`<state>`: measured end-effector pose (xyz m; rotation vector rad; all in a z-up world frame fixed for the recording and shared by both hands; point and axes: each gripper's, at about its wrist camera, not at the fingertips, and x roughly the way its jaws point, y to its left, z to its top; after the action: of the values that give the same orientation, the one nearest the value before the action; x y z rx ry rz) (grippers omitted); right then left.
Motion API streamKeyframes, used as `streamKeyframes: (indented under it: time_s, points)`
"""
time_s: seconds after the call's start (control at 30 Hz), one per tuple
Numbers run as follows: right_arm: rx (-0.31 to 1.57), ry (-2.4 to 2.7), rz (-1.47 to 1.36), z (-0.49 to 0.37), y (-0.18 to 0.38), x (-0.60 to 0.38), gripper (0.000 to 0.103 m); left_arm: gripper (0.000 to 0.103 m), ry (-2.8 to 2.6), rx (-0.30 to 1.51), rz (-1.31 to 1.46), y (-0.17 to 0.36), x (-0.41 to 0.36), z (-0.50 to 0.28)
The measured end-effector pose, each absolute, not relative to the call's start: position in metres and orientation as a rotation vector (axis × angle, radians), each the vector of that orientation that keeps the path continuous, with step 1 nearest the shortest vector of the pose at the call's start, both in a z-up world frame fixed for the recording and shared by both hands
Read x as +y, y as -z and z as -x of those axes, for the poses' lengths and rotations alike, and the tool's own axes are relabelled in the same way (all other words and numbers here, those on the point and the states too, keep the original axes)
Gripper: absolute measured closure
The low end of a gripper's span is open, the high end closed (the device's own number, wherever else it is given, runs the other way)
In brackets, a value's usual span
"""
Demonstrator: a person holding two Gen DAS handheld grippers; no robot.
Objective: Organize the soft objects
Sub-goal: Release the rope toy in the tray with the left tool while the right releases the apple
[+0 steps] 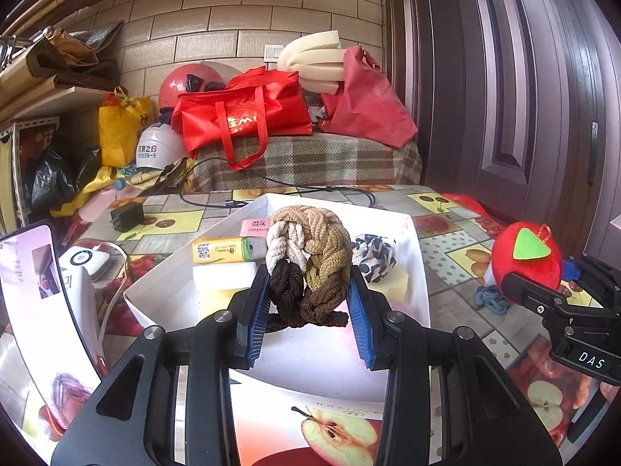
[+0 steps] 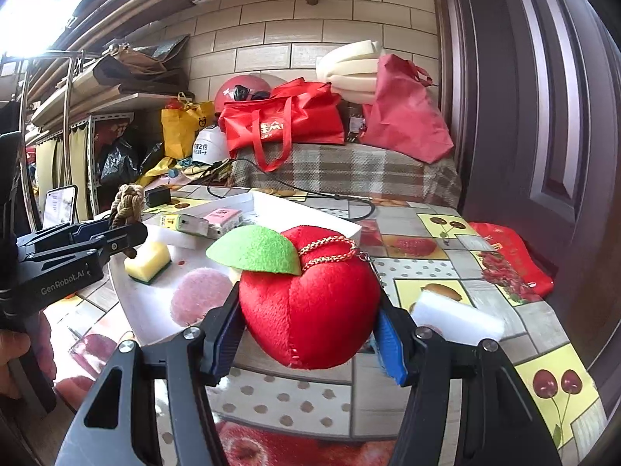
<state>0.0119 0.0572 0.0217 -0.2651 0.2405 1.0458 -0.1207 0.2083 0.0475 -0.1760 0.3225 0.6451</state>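
My left gripper (image 1: 309, 291) is shut on a braided bundle of hair ties (image 1: 308, 260) in beige, white and brown, held above the white box (image 1: 417, 272). It also shows at the left of the right wrist view (image 2: 128, 239), with the bundle (image 2: 126, 202) sticking up. My right gripper (image 2: 308, 316) is shut on a red plush apple (image 2: 310, 303) with a green felt leaf and a gold cord, held above the table to the right of the box. The same gripper and apple (image 1: 528, 256) show at the right of the left wrist view.
Inside the box lie a yellow sponge (image 2: 149, 260), a pink puff (image 2: 198, 299), a yellow tube (image 1: 225, 248), white blocks (image 1: 223, 275) and a patterned scrunchie (image 1: 374, 256). On the table are a white sponge (image 2: 458, 316), a blue hair tie (image 1: 491, 299), a phone (image 1: 42, 310) and a cable (image 1: 310, 188).
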Motion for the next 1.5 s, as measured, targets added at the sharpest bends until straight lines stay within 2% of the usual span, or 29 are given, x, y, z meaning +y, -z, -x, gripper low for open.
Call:
streamKeyframes:
  time_s: [0.47,0.73,1.1,1.37,1.43,1.5]
  points:
    - [0.305,-1.114,0.263,-0.016,-0.021,0.100,0.042,0.065,-0.785,0.327,0.217,-0.044,0.260,0.125]
    - [0.448,-1.203,0.359,-0.026,-0.011,0.163,0.042,0.065,-0.719,0.377,0.234,-0.040,0.280,0.099]
    - [0.454,-1.162,0.345,-0.043,-0.011,0.211,0.042,0.066,-0.694,0.430,0.271,-0.036,0.296,0.077]
    - [0.436,-1.160,0.316,-0.042,-0.013,0.209,0.042,0.065,-0.679,0.482,0.273,-0.033,0.300,0.069]
    - [0.425,-1.153,0.311,-0.042,-0.015,0.209,0.040,0.061,-0.690,0.483,0.267,-0.033,0.299,0.069]
    - [0.416,-1.142,0.305,-0.042,-0.016,0.208,0.040,0.052,-0.712,0.480,0.277,-0.032,0.301,0.071]
